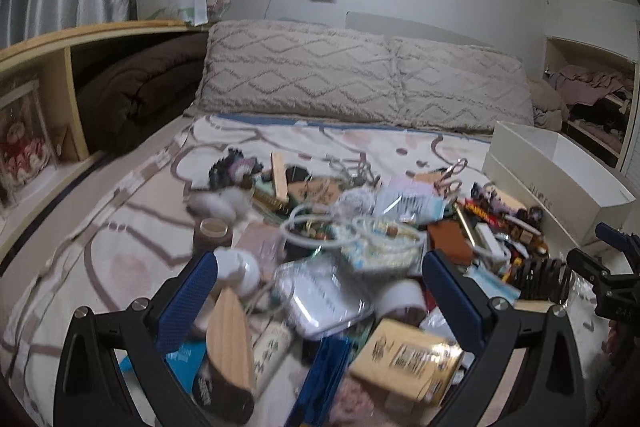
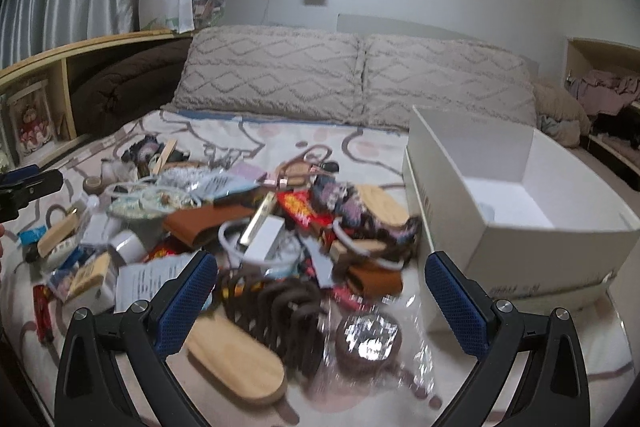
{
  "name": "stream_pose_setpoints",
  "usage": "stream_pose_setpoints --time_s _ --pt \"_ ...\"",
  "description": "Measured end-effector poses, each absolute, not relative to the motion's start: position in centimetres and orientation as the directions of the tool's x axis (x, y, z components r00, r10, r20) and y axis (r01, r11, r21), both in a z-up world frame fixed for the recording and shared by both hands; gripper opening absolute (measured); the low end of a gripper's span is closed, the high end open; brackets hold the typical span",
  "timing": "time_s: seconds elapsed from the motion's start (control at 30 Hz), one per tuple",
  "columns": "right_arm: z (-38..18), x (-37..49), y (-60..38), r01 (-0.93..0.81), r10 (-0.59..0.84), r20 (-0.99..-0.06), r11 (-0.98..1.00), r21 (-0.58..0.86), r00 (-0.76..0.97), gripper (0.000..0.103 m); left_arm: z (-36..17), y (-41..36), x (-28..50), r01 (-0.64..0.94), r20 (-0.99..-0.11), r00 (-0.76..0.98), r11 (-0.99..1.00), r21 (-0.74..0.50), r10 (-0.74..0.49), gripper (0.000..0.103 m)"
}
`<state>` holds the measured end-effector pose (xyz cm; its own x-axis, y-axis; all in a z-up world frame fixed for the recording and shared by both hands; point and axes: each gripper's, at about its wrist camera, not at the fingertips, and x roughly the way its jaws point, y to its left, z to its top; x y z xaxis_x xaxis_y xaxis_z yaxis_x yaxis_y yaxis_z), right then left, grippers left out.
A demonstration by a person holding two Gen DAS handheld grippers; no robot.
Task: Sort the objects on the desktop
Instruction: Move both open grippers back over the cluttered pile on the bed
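You've barely started: both your left claw (image 1: 320,291) and right claw (image 2: 320,291) hang spread and empty over the clutter pile (image 2: 248,227) on the bed; the white shoebox (image 2: 520,203) beside it looks nearly bare

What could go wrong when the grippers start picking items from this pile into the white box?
1. The pile is tangled: a white cable loops through it, so lifting one item may drag others along.
2. The crinkly clear wrapper near the right gripper looks slippery and could slide out of the jaws.
3. The white box sits on soft bedding, so a nudge might tip it.
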<state>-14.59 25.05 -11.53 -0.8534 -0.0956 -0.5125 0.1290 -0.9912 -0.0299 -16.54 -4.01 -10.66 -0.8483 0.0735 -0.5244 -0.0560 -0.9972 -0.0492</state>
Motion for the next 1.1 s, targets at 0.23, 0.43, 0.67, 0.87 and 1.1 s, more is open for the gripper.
stream_pose_setpoints --time_s 0.23,0.43,0.67,0.87,1.1 --pt "-13.3 -13.5 24.6 0.108 -0.073 -0.573 -0.994 -0.028 -0.816 0.103 -13.2 -4.7 -15.0 -0.034 -0.584 -0.808 -0.996 -0.080 0.074 0.103" --pt "-14.5 -13.2 24.4 0.108 -0.085 -0.619 -0.994 0.002 -0.781 0.103 -14.9 -4.5 -13.7 -0.036 -0.634 -0.767 -0.993 -0.110 0.098 0.103" --pt "-15.1 -12.6 23.4 0.126 -0.082 -0.636 -0.992 -0.024 -0.768 0.103 -15.6 -4.9 -11.7 -0.034 -0.632 -0.762 -0.983 -0.180 0.142 0.103" --pt "-15.7 -12.4 23.7 0.122 -0.076 -0.663 -0.992 -0.023 -0.744 0.103 -17.2 -5.1 -10.8 -0.052 -0.671 -0.699 -0.954 -0.295 0.246 0.103" --pt "-16.4 -12.4 23.8 0.106 -0.034 -0.697 -0.992 -0.062 -0.717 0.103 -17.7 -4.6 -11.3 -0.029 -0.702 -0.680 -0.964 -0.263 0.211 0.103"
